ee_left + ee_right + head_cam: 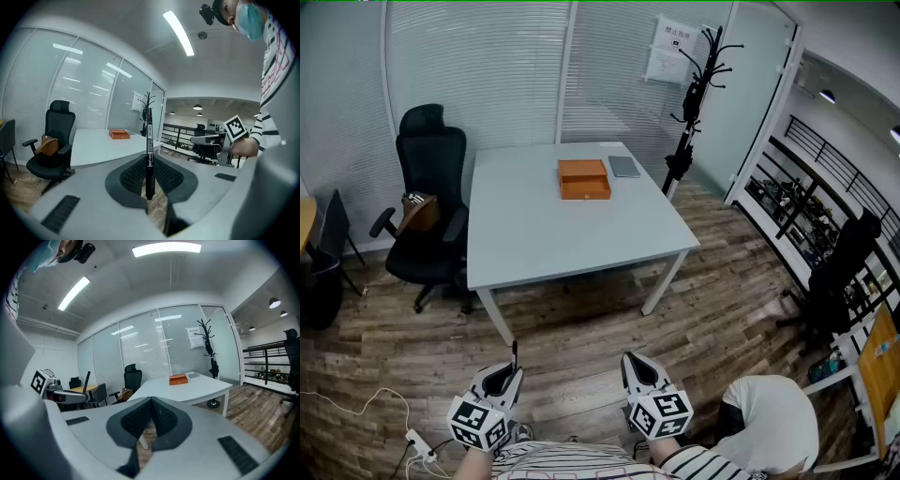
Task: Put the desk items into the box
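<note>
Gripping a black pen (149,154) upright in the left tongs (149,180), pinched near its lower end between the ribbed pads. Holding the right tongs (150,416) pressed together on nothing. Standing on wooden floor with both low and close to the body, well apart from the white surface (544,225).

Judged as the carrying step: pen in hand, not yet delivered. Looking ahead to the orange box (583,179) toward the far middle of the surface, well away from the tongs, with a grey flat item (624,166) just beside it. Cannot tell whether the box is open.

Next, most likely: walking up to the surface, bringing the left tongs over the box, lowering the pen inside before letting go. Worth minding the pen's length against the rim.
</note>
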### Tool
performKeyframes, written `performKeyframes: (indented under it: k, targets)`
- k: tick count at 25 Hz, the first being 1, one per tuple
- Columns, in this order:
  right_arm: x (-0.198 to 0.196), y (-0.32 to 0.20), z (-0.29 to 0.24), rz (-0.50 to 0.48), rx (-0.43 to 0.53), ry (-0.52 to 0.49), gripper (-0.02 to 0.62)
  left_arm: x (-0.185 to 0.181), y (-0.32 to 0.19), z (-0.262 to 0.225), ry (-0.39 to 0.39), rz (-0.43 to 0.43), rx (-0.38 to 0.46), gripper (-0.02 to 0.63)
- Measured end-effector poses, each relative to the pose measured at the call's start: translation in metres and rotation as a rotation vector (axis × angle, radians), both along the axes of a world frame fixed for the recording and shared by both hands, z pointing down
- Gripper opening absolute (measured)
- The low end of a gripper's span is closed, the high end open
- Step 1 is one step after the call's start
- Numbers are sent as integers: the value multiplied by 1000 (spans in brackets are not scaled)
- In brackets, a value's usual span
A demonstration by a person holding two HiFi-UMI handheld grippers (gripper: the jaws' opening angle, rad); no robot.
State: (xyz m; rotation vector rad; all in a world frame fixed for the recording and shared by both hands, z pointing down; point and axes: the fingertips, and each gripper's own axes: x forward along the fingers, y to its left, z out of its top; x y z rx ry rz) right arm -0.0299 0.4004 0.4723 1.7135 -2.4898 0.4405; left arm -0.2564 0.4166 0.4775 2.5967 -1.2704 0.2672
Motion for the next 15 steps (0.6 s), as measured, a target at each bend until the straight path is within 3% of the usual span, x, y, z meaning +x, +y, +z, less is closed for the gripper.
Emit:
performKeyframes:
  k: [15]
  targets:
    - [22,-21,4,-19,29,-40,26,19,-11,17,17,-59,-20,60]
